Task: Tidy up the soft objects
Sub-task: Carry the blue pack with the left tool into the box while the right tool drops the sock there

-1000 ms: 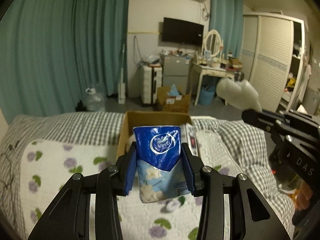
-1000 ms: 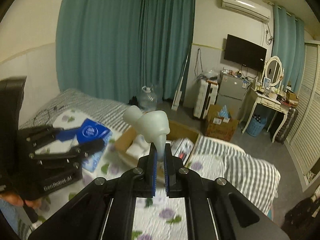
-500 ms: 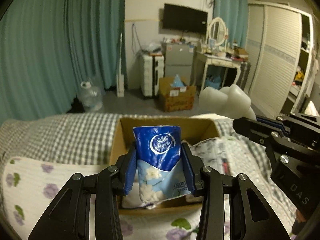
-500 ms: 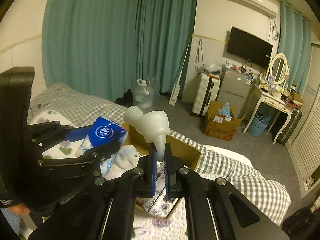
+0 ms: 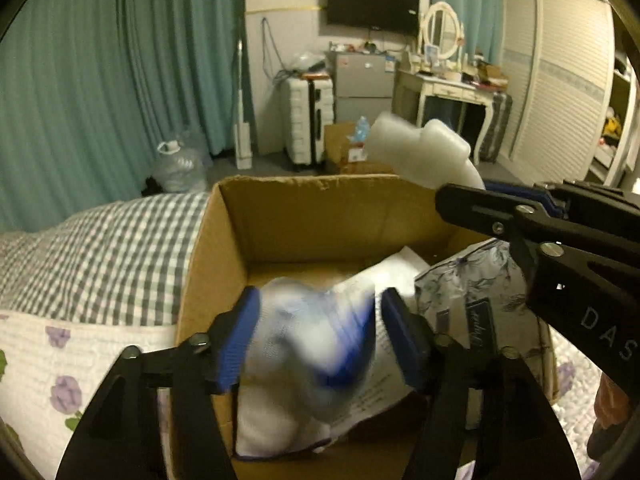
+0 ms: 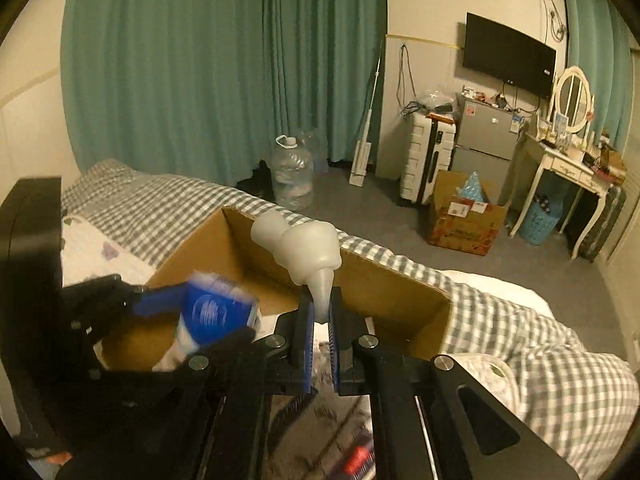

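Observation:
An open cardboard box (image 5: 304,220) sits on the bed, also in the right wrist view (image 6: 392,284). My left gripper (image 5: 316,330) hangs over the box; the blue-and-white tissue pack (image 5: 316,340) between its fingers is blurred and tipping down, the jaws a little wider than before. The pack also shows in the right wrist view (image 6: 216,314). My right gripper (image 6: 318,318) is shut on the tip of a white soft squishy toy (image 6: 304,248), held above the box's right side; the toy also shows in the left wrist view (image 5: 424,152).
The box holds white cloth (image 5: 384,276) and a grey floral packet (image 5: 472,292). The bed has a checked sheet (image 5: 100,248) and a floral quilt (image 5: 48,360). Beyond are a water jug (image 6: 290,172), suitcase (image 6: 426,156), another carton (image 6: 464,216) and a dressing table (image 6: 568,168).
Both grippers moved forward over the box. The tissue pack, upright and sharp before, now blurs and drops between the widening left fingers. The right gripper still holds the toy.

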### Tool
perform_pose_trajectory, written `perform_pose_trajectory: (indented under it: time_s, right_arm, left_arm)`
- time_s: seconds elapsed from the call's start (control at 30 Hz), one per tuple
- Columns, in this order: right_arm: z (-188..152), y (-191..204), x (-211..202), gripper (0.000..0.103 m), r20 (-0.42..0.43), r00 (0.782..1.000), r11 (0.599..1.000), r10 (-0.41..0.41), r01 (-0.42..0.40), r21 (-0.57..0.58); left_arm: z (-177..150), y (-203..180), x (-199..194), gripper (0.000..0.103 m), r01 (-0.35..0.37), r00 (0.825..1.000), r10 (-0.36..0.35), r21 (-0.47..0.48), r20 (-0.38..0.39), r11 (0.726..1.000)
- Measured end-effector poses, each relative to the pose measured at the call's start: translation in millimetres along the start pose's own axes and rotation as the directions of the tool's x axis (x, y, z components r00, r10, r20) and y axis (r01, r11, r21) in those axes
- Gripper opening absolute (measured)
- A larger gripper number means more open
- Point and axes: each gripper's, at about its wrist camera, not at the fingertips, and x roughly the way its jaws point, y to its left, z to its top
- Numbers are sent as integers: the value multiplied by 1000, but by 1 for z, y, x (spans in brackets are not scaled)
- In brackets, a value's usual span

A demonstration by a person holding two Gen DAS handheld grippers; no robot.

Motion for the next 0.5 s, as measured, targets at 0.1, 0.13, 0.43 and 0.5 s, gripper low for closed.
perform_pose_trajectory:
  time_s: [0.1, 0.13, 0.43, 0.5]
  right_arm:
    - [3, -3, 4, 27, 8, 1000, 1000, -14, 14, 17]
    - [3, -5, 0, 28, 18, 999, 999, -31, 31, 33]
    - [18, 2, -91, 64, 78, 992, 995, -101, 99, 28]
    - [27, 9, -131, 70, 108, 987, 993, -119, 116, 30]
  left_arm:
    - [-3, 1, -5, 81, -23, 1000, 23, -1, 14, 1000]
    - [-4, 0, -8, 81, -27, 1000, 27, -2, 13, 1000]
    - [12, 2, -112, 83, -37, 995, 39, -19, 97, 999]
    - [16, 0, -150, 85, -53, 989, 54, -12, 139, 999]
